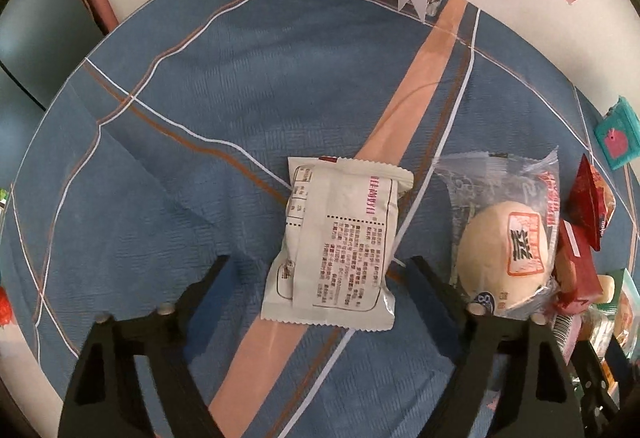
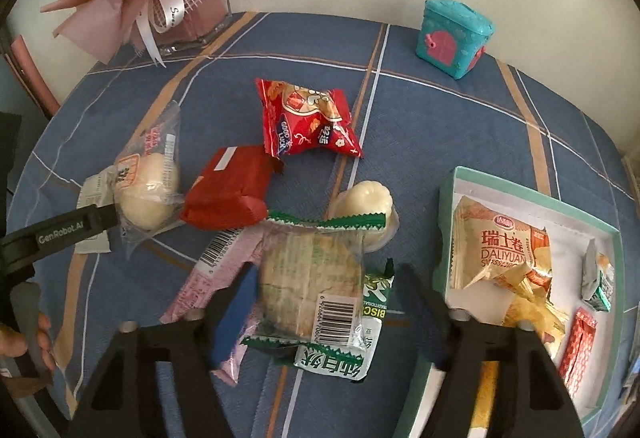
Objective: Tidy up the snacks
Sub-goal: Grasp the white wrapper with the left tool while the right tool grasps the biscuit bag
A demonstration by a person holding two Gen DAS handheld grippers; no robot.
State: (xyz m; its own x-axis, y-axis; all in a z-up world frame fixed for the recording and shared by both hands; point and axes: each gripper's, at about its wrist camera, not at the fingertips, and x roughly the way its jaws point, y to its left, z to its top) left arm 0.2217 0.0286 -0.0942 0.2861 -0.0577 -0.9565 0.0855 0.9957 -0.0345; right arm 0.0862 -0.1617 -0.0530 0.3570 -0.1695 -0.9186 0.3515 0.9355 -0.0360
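Currently, left gripper jaws stand wide, straddling a white packet flat on the counter; pads clear of it. Right gripper jaws stand open around a biscuit pack, no visible contact. Tray lies right of it, holding a few snacks.
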